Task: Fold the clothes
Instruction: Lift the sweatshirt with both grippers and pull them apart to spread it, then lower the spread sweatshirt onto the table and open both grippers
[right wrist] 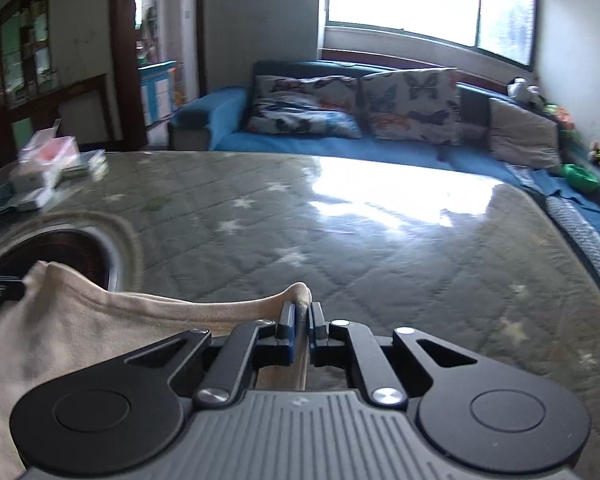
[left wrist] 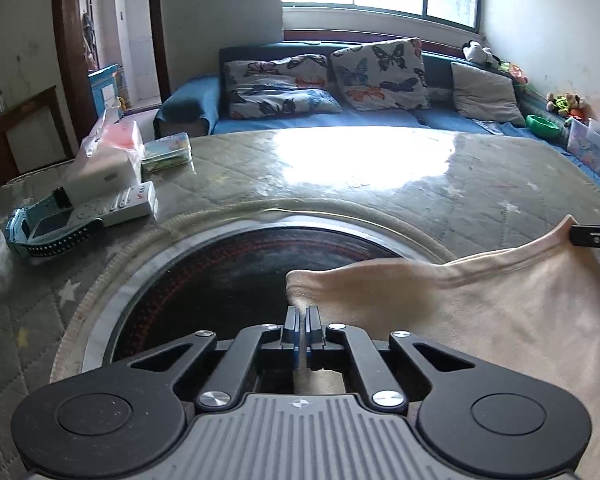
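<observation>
A: Quilted grey table cover with pale stars, glossy under window glare; blue sofa behind. Dark round inset in the tabletop, left of centre. Clutter at the far left: remote, tissue pack.

B: And the garment?

A: Cream cloth, one piece, strung between both tools over the table's near edge. Left gripper: jaws together, pinching one corner of the cloth. Right gripper: jaws clamped on the other corner, fabric bunched up between the pads.

B: Which step, then?

A: My reading: both corners secured, edge taut between them, so it's the start of a fold, or a spread beforehand. Can't tell which garment it is, nor how much hangs below.

B: Next move?

A: Likely carry both corners forward together, level, keeping tension even so the edge stays straight. Watch the inset's rim; trailing cloth could drag there.
</observation>
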Motion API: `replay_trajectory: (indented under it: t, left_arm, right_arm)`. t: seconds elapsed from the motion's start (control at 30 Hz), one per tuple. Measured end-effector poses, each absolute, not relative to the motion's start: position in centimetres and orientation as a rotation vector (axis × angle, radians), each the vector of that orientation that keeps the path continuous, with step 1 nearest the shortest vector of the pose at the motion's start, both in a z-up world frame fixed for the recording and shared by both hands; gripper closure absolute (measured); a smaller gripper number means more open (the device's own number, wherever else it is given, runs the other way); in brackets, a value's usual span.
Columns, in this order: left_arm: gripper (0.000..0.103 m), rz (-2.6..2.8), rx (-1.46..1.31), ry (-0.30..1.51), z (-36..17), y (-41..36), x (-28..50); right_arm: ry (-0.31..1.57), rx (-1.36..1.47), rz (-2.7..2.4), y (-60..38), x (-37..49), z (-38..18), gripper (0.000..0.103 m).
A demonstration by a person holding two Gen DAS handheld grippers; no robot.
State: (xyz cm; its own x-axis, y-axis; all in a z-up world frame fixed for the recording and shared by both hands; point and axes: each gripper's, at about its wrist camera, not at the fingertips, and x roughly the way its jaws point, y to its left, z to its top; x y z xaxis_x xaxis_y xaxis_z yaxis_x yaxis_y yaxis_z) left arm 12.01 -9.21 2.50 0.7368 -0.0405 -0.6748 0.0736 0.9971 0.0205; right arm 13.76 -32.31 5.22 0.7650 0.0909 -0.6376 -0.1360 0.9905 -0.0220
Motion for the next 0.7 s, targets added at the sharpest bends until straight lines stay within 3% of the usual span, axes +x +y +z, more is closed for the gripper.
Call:
replay_trajectory:
  t: [0.37,0.7]
  left_arm:
    - [0.096,-0.049,0.034,0.743,3.3,-9.1,12.1]
    - [0.096,-0.268,0.028,0.753,4.7,-12.1,4.0]
  right_arm:
    - [0.693,-0.058,0.114,-33.4,14.1,5.0,0.09]
    - [0.712,-0.121,0.302,-32.0,6.6,7.2,0.085]
